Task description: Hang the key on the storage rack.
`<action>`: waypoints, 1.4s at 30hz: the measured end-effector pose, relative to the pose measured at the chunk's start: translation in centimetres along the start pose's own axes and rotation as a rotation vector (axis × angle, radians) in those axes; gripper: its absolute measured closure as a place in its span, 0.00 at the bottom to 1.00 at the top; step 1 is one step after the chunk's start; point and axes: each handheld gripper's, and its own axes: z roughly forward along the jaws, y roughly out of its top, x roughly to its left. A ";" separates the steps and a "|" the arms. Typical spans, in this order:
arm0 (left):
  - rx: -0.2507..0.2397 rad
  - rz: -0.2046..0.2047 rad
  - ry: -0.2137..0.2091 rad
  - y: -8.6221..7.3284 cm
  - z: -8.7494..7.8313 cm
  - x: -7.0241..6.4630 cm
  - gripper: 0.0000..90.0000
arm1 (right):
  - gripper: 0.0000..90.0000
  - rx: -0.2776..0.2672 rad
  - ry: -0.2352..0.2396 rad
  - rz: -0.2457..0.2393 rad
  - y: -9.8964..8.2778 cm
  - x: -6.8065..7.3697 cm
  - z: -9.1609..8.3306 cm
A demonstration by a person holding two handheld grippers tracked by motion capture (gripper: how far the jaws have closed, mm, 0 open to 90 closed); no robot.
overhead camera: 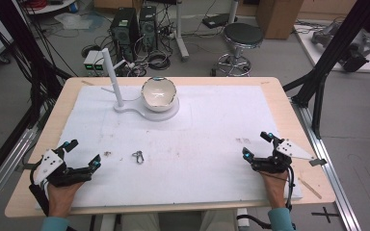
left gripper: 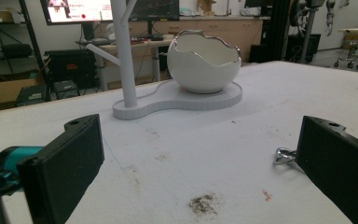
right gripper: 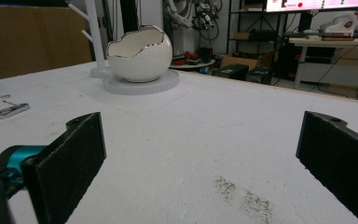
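Resting low on the surface (overhead camera: 197, 139), the left gripper (overhead camera: 82, 155) and right gripper (overhead camera: 257, 144) both have jaws spread, pinching nothing. A metal clip (overhead camera: 138, 156) lies near the left gripper, well apart from the bowl (overhead camera: 158, 94).

A wooden table (overhead camera: 289, 106) carries a white mat (overhead camera: 212, 125); a white stand (overhead camera: 147, 111) sits upper centre, a metal clasp (overhead camera: 138, 156) lower left.

Both hand-held grippers (overhead camera: 81, 155) (overhead camera: 257, 145) apart (seemingly empty)
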 end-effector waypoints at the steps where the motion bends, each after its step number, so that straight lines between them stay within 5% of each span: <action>1: 0.000 0.003 0.000 0.0 0.0 0.0 0.02 | 0.01 0.000 0.001 0.001 0.0 0.0 0.0; 19: -0.017 -0.039 -0.009 0.1 -0.1 0.6 0.02 | 0.01 -0.001 0.003 0.001 0.0 -0.1 0.0; 23: -0.041 -0.044 -0.030 1.3 -0.2 1.2 0.02 | 0.01 0.000 0.002 0.001 0.0 0.0 0.0; 28: -0.016 -0.010 -0.112 4.0 0.3 2.1 0.02 | 0.01 0.001 0.001 0.002 0.0 0.0 0.0; 32: 0.060 0.059 -0.216 6.1 1.5 2.4 0.02 | 0.01 0.000 0.001 0.001 0.0 0.0 0.0; 36: 0.134 0.074 -0.352 8.0 3.4 2.3 0.02 | 0.01 0.000 0.002 0.000 0.0 0.0 0.0; 42: 0.234 0.148 -0.464 9.9 6.0 1.7 0.02 | 0.01 0.000 0.002 0.000 0.0 0.0 0.0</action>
